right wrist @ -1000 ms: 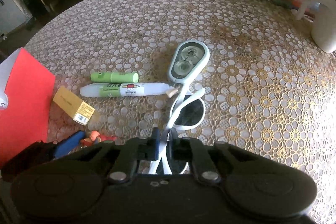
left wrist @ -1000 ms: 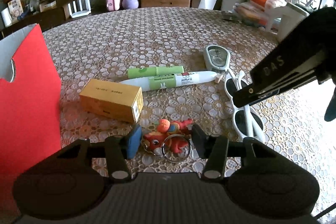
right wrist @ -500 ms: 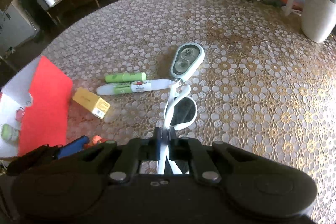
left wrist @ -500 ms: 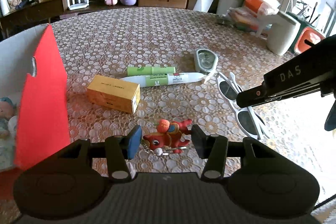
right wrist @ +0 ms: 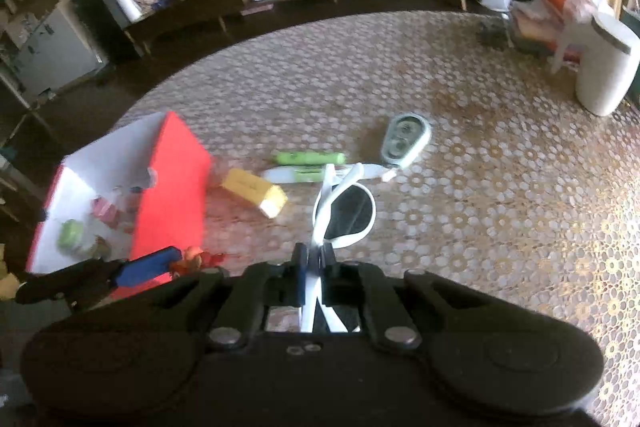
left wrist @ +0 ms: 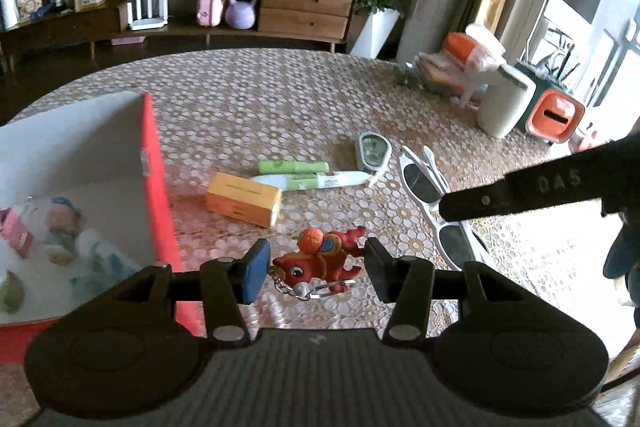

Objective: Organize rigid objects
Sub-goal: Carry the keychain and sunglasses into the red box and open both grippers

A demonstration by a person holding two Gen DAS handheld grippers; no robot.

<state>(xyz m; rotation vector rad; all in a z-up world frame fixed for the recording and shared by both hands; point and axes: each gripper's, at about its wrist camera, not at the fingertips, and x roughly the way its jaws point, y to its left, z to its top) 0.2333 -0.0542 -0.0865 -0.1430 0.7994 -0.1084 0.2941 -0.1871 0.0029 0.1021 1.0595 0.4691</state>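
White sunglasses (right wrist: 344, 211), one pair, clamped in right claw (right wrist: 314, 267); left claw (left wrist: 314, 267) spread around one keychain (left wrist: 320, 259).

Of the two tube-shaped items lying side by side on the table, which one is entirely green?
The shorter green tube, lying on the far side, is entirely green; the longer white tube beside it has only a green band.

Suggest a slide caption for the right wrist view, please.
Right gripper clamps white sunglasses above the patterned table, red box at left.
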